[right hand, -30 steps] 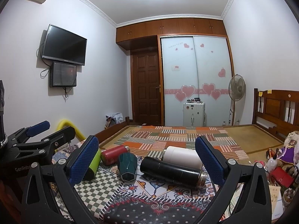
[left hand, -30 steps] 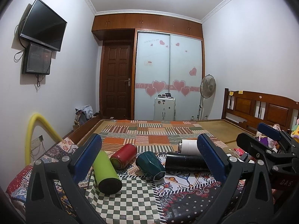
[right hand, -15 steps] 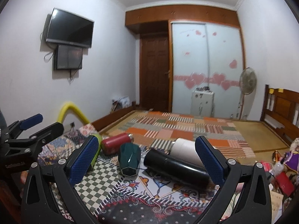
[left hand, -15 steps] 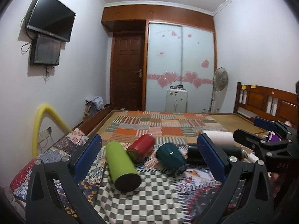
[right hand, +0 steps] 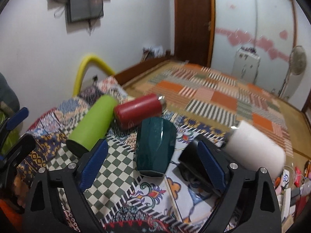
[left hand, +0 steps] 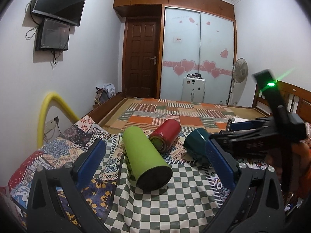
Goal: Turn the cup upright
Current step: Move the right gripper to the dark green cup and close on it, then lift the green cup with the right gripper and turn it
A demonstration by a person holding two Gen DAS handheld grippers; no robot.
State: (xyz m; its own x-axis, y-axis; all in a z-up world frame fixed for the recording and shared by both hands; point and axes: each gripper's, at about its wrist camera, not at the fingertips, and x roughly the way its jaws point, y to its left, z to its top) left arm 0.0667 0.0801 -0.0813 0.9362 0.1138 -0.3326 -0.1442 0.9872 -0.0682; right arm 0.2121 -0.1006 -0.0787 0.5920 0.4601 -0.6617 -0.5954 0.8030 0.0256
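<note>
Several cups lie on their sides on a patterned cloth. A lime green cup (left hand: 144, 156) (right hand: 93, 123) lies at the left. A red cup (left hand: 166, 136) (right hand: 139, 112) lies behind it. A dark teal cup (right hand: 155, 146) (left hand: 194, 145) lies in the middle. A black cup (right hand: 189, 155) and a white cup (right hand: 254, 149) lie at the right. My left gripper (left hand: 155, 163) is open, with the green cup between its fingers' line of sight. My right gripper (right hand: 153, 165) is open just short of the teal cup, and also shows in the left wrist view (left hand: 233, 131).
The cloth lies on a bed with a patchwork mat (left hand: 175, 112) behind. A yellow foam tube (left hand: 44, 116) arches at the left wall. A wooden headboard (left hand: 295, 101) stands at the right. Small clutter (right hand: 295, 178) lies by the bed's right edge.
Both grippers have moved forward and down toward the cups. The right gripper has swung left, so the teal cup now lies centred before it. Both stay open.
</note>
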